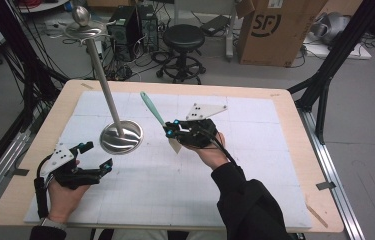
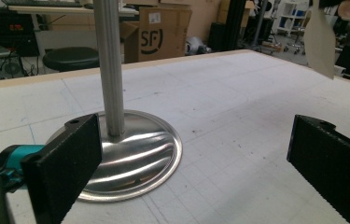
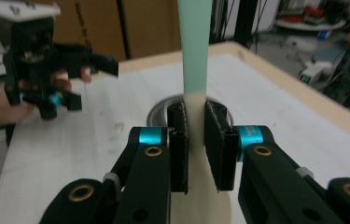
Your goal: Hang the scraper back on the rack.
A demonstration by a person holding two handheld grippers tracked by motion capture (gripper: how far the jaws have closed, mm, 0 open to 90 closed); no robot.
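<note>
The right tool [image 3: 195, 140] is clamped on a spatula with a mint-green handle and cream blade [image 1: 154, 111], held above the counter [image 1: 295, 150] beside the polished steel stand with round base [image 1: 121, 137]; hanging it is judged not yet done. The left tool [image 1: 95, 156] is held wide open, empty. The stand's top is cut off in both tool views.

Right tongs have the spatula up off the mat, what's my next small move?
Probably carry the spatula left toward the steel stand: the right tongs grip it where handle meets blade, clear of the mat, while the open left tongs wait beside the stand's base.
</note>
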